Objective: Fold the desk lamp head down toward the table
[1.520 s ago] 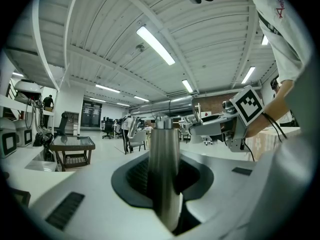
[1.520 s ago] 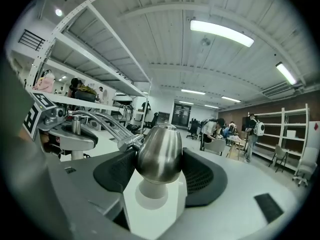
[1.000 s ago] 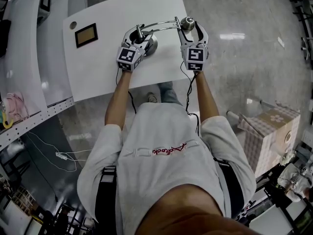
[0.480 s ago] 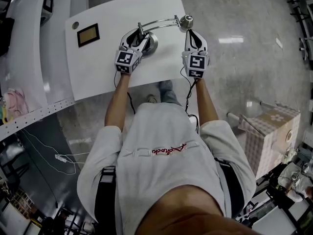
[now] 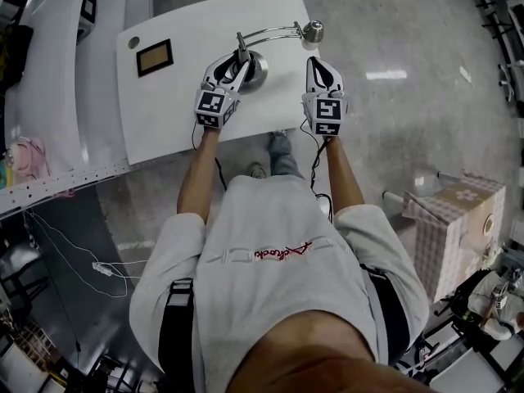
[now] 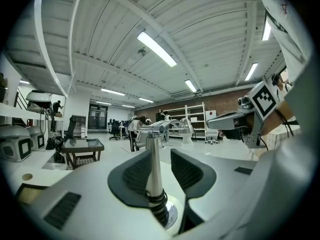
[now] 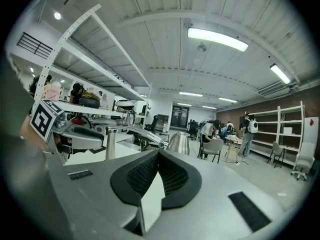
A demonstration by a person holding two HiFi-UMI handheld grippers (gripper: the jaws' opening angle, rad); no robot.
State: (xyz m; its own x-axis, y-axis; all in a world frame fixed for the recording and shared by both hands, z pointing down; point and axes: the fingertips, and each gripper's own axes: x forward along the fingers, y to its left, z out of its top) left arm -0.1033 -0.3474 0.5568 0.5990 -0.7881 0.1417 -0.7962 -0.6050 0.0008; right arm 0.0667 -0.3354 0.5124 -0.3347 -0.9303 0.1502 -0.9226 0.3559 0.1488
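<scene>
A chrome desk lamp stands on the white table (image 5: 164, 113), with a round base (image 5: 259, 72), an upright pole (image 6: 152, 169) and a curved arm (image 5: 274, 33). The arm reaches right to the lamp head (image 5: 312, 31). My left gripper (image 5: 233, 65) has the pole between its jaws. They have just been closing, and a gap still shows by the right pad (image 6: 187, 171). My right gripper (image 5: 316, 60) is shut and empty, a little short of the lamp head (image 7: 180, 143) and apart from it.
A brown framed panel (image 5: 154, 57) and a small round hole (image 5: 133, 42) lie on the table's left part. The table's front edge runs just behind both grippers. A white bench (image 5: 49, 97) flanks the left, and a checkered box (image 5: 458, 219) stands on the floor at right.
My right gripper let go of the lamp head, shut, and drew back toward the table's front edge. My left gripper also drew back slightly, its jaws narrower around the pole.
</scene>
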